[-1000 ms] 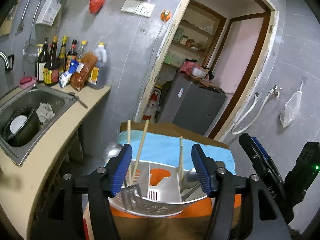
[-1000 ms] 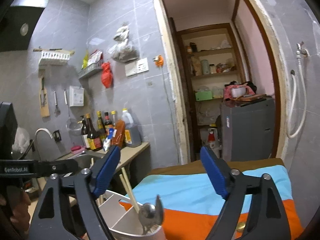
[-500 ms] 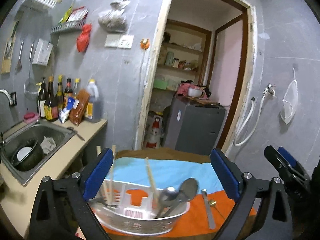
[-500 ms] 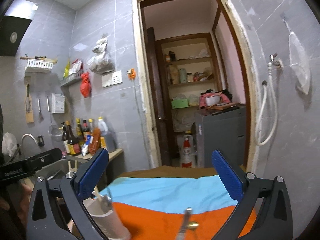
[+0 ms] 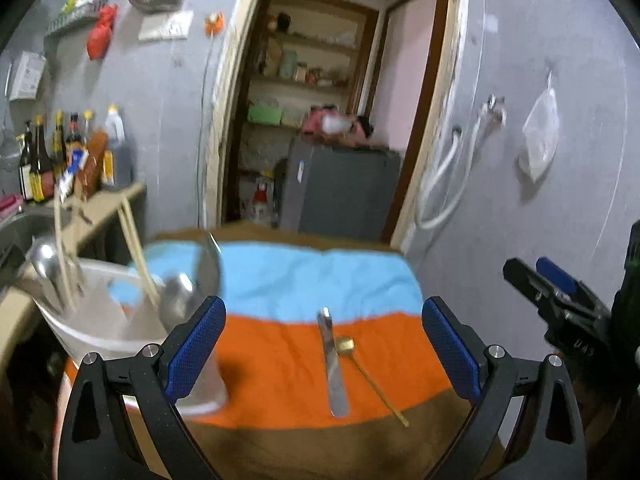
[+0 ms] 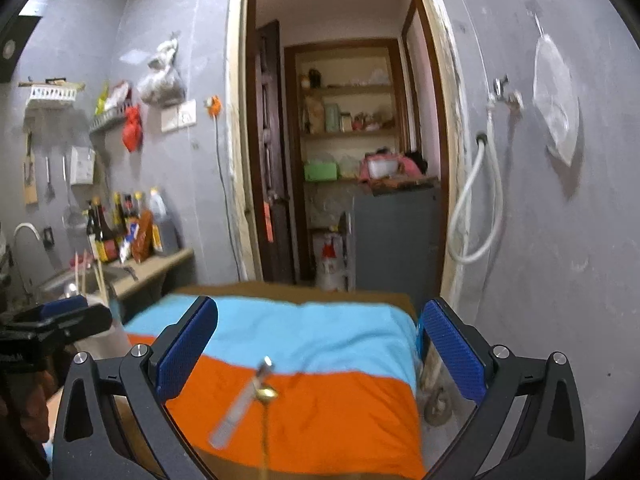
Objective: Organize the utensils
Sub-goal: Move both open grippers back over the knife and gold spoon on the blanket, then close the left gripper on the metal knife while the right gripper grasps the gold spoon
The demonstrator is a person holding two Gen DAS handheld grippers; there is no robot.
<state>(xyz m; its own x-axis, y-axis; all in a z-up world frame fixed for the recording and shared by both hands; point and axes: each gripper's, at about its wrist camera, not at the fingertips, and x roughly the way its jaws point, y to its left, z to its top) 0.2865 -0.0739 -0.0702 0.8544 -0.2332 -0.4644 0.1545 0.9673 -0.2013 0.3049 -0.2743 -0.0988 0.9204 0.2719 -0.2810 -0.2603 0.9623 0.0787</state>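
A white utensil holder (image 5: pixel 100 320) stands at the left of the striped cloth (image 5: pixel 280 352), with chopsticks (image 5: pixel 138 256) and steel ladles (image 5: pixel 180 296) in it. A steel knife (image 5: pixel 332 360) and a small gold spoon (image 5: pixel 360 364) lie loose on the orange stripe. My left gripper (image 5: pixel 324 344) is open, its blue pads wide apart around the knife and spoon from above, touching nothing. My right gripper (image 6: pixel 316 352) is open too, over the knife (image 6: pixel 240 400) and gold spoon (image 6: pixel 266 394). The right gripper shows at the right edge (image 5: pixel 560 300) in the left wrist view.
A counter (image 6: pixel 152 268) with a sink, sauce bottles (image 6: pixel 116 228) and a tap runs along the left wall. Behind the cloth an open doorway shows a grey cabinet (image 5: pixel 340 192) and shelves. A white hose (image 6: pixel 476 208) hangs on the right wall.
Both grippers opened wide and swung right, away from the white utensil holder. The holder went from between the left jaws to the left edge; the knife and gold spoon came into view.
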